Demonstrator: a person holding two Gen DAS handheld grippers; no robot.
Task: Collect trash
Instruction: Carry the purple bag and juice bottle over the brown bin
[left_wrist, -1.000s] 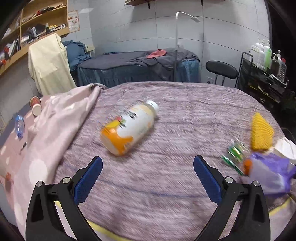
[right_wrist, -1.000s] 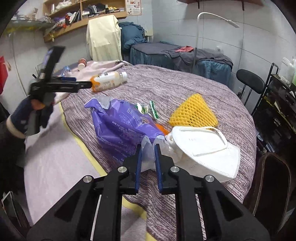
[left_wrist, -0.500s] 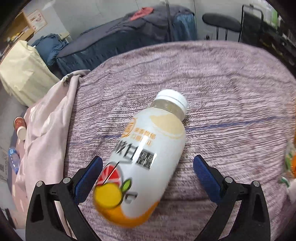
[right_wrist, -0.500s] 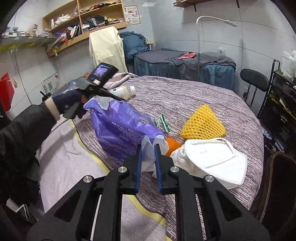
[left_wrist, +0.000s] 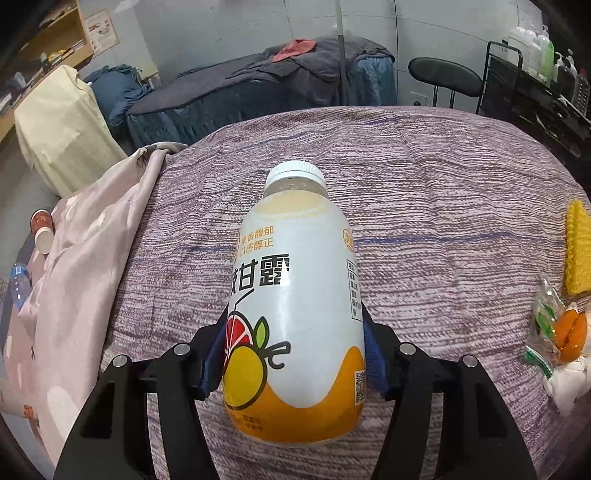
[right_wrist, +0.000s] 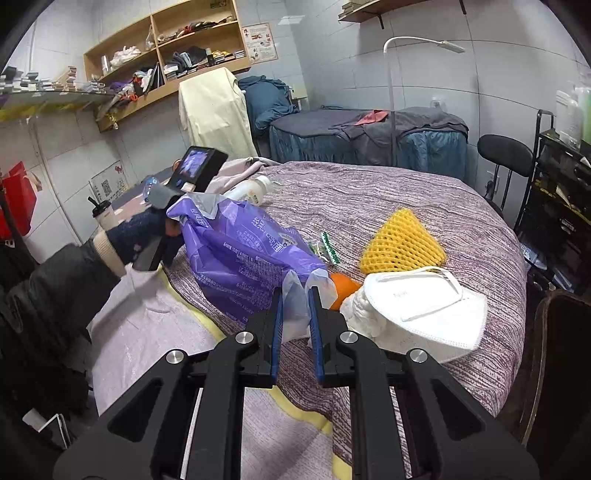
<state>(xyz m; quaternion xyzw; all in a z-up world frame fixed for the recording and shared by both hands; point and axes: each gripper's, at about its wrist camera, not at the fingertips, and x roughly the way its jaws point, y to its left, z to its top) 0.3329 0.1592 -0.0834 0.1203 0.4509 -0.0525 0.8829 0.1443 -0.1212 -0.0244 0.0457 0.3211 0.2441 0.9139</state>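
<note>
While the left gripper (left_wrist: 293, 354) clamps its blue pads against the lower sides of the drink bottle (left_wrist: 295, 306), that bottle lies on its side on the purple striped bedspread (left_wrist: 424, 206), white cap pointing away. The body is smooth, rounded and glossy, and the pads sit low near its base, so it could squirt forward out of the grip or swing cap-down when lifted; it looks nearly empty, which would limit that swing. The right gripper (right_wrist: 295, 314) pinches a handle of the purple plastic bag (right_wrist: 240, 258), jaws nearly closed on the thin film. That bag slumps with its mouth partly collapsed, so the bottle could catch on the rim or fall beside it, and thin film could slide from the pads under added weight. Loose trash near the bag, namely a white face mask (right_wrist: 421, 314), yellow foam fruit net (right_wrist: 400, 242), orange peel (right_wrist: 341, 290) and green-and-white wrapper (right_wrist: 328, 251), could be knocked about by a careless pass.

Large black characters "甘露" show on the bottle's label, with smaller orange lines "果香馥郁" and "口感醇正", a citrus drawing and a QR code. White print covers the bag, too distorted to read.
</note>
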